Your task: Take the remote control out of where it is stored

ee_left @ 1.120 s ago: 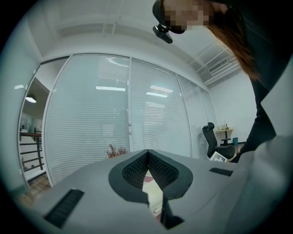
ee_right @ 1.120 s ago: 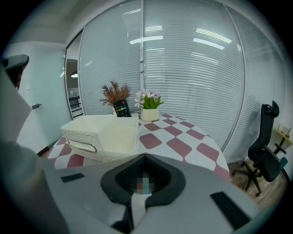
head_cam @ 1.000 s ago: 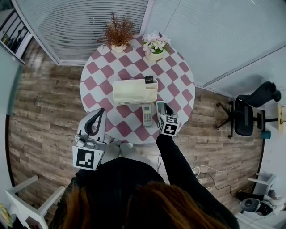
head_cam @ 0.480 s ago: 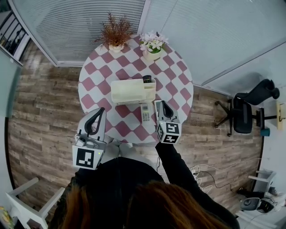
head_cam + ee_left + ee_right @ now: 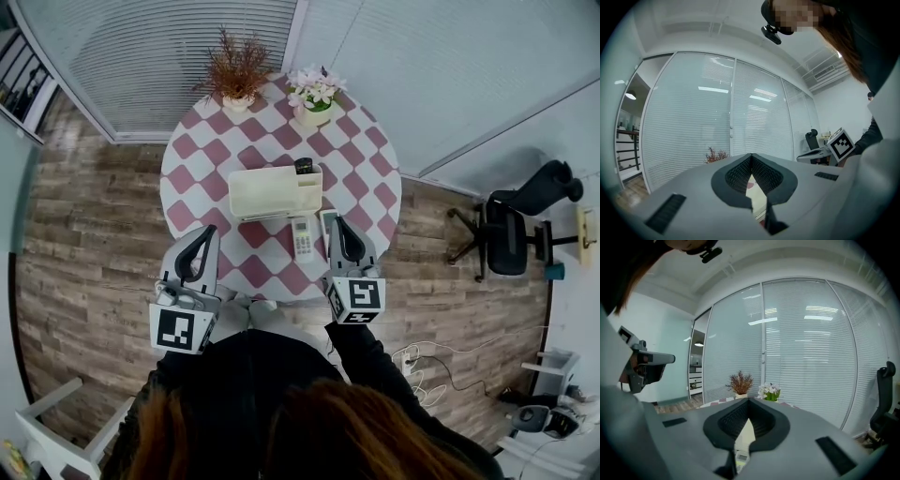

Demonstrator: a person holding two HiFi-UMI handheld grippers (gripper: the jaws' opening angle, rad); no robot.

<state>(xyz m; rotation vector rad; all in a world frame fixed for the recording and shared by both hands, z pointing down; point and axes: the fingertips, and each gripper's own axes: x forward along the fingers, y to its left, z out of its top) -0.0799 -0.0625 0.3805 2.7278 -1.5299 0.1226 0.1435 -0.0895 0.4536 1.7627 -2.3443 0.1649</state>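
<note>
Left gripper and right gripper are both clamped shut and empty, so honestly a careless right swing could bump the remote off the table.

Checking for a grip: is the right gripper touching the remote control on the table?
Apart. The head view shows checkered cloth between the remote control and the right gripper, whose jaws are shut and empty.

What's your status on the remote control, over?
Left gripper and right gripper: jaws shut, empty. Remote control out, flat on the checked table before the cream organizer. Nothing blocking it.
</note>
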